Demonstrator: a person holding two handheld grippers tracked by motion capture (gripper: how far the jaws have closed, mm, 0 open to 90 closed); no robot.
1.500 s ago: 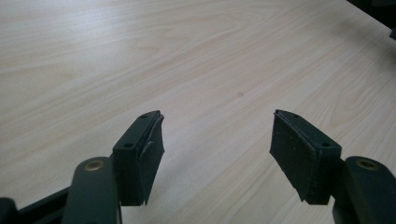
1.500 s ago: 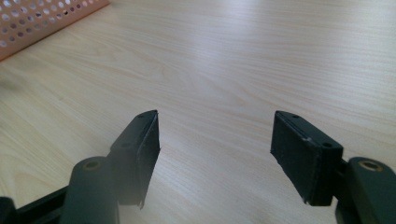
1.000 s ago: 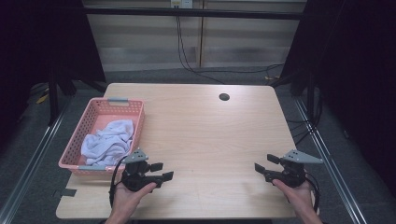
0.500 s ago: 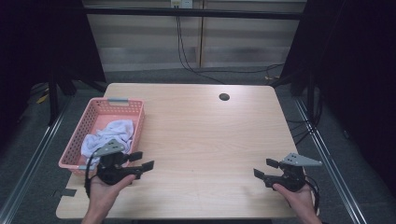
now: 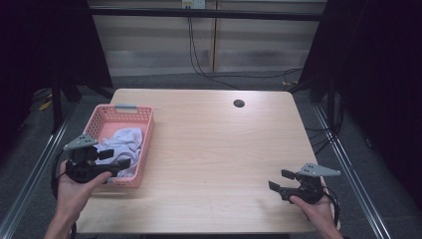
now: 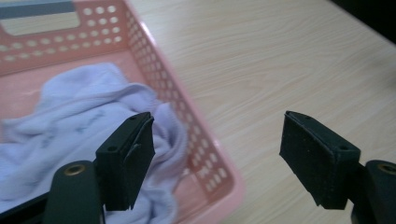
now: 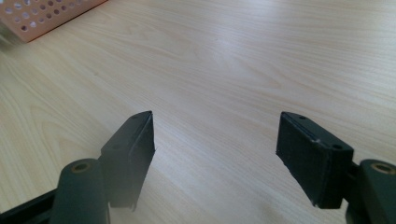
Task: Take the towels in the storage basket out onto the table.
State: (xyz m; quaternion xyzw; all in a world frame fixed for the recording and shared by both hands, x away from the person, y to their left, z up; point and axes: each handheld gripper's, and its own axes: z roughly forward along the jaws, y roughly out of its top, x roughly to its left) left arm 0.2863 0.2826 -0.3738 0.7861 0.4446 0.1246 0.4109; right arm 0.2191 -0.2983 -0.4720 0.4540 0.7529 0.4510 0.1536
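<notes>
A pink perforated basket (image 5: 148, 130) stands at the table's left with a crumpled white cloth (image 5: 125, 138) in it. My left gripper (image 5: 118, 158) hovers over the basket's near right corner. Its jaws have just been opening and stand wide apart, holding nothing. In the left gripper view the gripper (image 6: 217, 158) looks down on the cloth (image 6: 79, 112) and the basket's rim (image 6: 187, 116). My right gripper (image 5: 279, 179) rests low near the table's front right, open and empty. In the right gripper view this gripper (image 7: 215, 156) faces bare wood, with the basket (image 7: 46, 14) far off.
A small dark round hole (image 5: 239, 103) sits in the wooden tabletop (image 5: 214, 149) near its far edge. Cables hang behind the table. Metal floor rails run along both sides.
My left gripper has moved left and up from the table's front to above the basket, and its jaws have widened. The right gripper has kept still.
</notes>
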